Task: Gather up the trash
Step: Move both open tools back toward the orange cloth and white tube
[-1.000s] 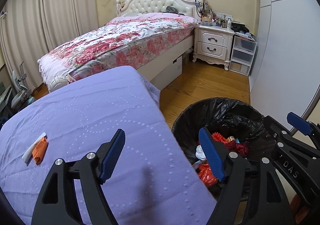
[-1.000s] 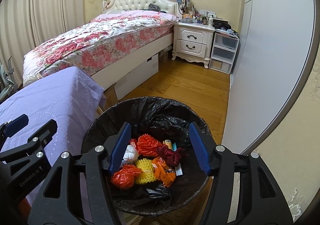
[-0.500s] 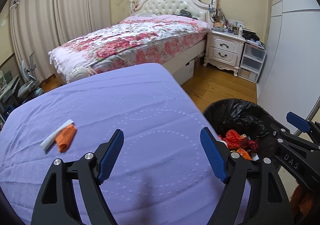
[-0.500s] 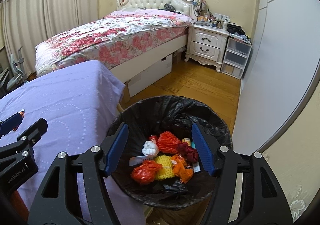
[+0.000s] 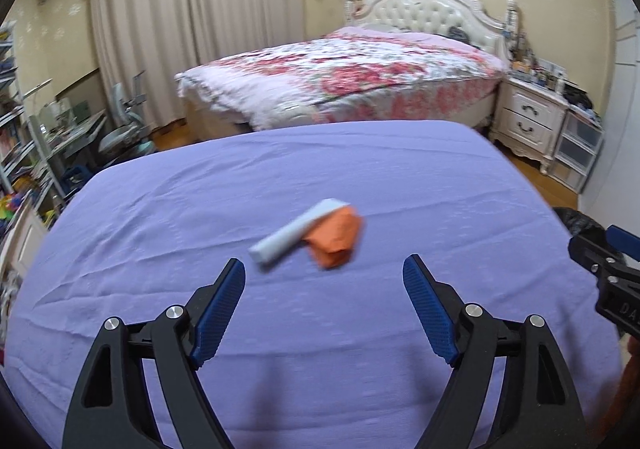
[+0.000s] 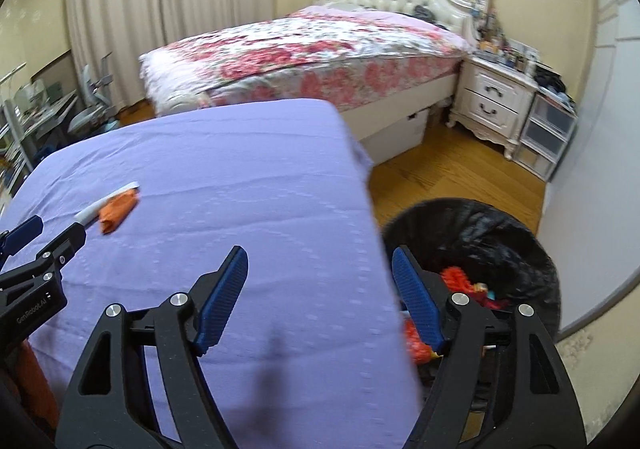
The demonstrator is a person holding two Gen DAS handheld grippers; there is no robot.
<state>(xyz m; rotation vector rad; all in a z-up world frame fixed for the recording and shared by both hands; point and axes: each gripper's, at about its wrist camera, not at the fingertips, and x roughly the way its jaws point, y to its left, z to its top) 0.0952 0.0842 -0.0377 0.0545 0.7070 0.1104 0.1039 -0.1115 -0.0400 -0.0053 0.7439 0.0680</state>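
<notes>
The left tongs (image 5: 324, 269) are released, their blue-padded jaws spread wide with nothing between them; they have just been opening a little further. They point down at the purple-covered surface (image 5: 200, 217). Just ahead of their tips, roughly centred between the two jaws but clear of both, lie two pieces of trash touching one another: a pale, flat white strip (image 5: 298, 232) lying at a slant, and an orange crumpled wrapper (image 5: 335, 239) against the strip's right side. Both are a little blurred.

The right tongs (image 6: 320, 269) are also released and empty, and their jaws have just been widening. Their left jaw hangs over the purple cover near its right edge, while the right jaw is over the trash bin (image 6: 516, 245), which stands on the wooden floor (image 6: 448, 169) just to the right of the surface. The bin is lined with a black bag and holds red, orange and other coloured scraps. From this side the strip and wrapper lie well off to the left, near the tip of the left tongs.

Beyond the surface stands a bed (image 5: 360, 77) with a floral cover and a white tufted headboard, a white nightstand (image 5: 528, 121) to its right, and curtains (image 5: 180, 21) on the far wall.
</notes>
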